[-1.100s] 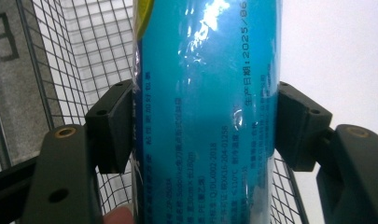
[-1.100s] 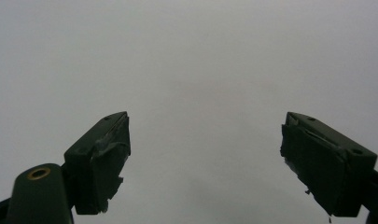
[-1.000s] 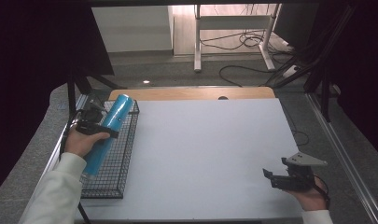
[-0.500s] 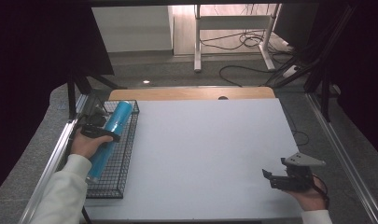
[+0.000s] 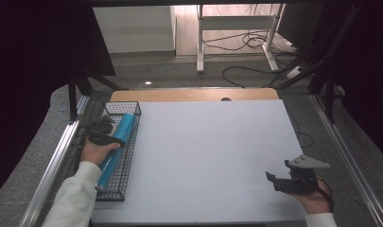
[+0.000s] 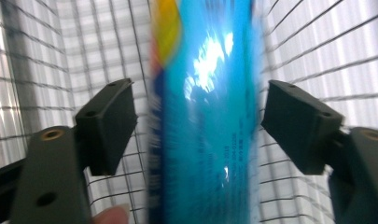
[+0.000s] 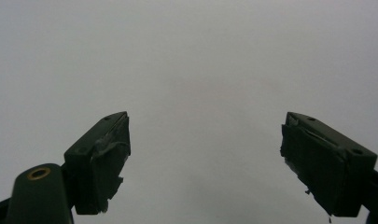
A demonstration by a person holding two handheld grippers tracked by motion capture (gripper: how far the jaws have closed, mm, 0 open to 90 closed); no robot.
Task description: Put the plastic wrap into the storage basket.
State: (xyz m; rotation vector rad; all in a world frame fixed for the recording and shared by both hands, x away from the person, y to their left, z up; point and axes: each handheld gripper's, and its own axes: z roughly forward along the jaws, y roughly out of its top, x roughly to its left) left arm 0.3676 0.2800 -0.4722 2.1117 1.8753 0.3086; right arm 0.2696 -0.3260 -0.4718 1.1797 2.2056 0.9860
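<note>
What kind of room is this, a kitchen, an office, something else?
Probably a lab or recording workspace, not a home. A plain white table stands between metal rails, loose cables run across the floor beyond it, and a person works with hand-held grippers, the left gripper at a wire basket.

The tube (image 5: 116, 142) (image 6: 205, 121) is bright blue, glossy, with a yellow and red patch near its top end and blurred small print down its side. It lies in a black wire basket (image 5: 127, 163) with a square grid mesh. The table (image 5: 203, 156) is plain white, with a pale wood strip along its far edge. Both grippers (image 5: 106, 132) (image 5: 281, 182) are black; the right one carries a grey plate. The sleeves are white.
</note>
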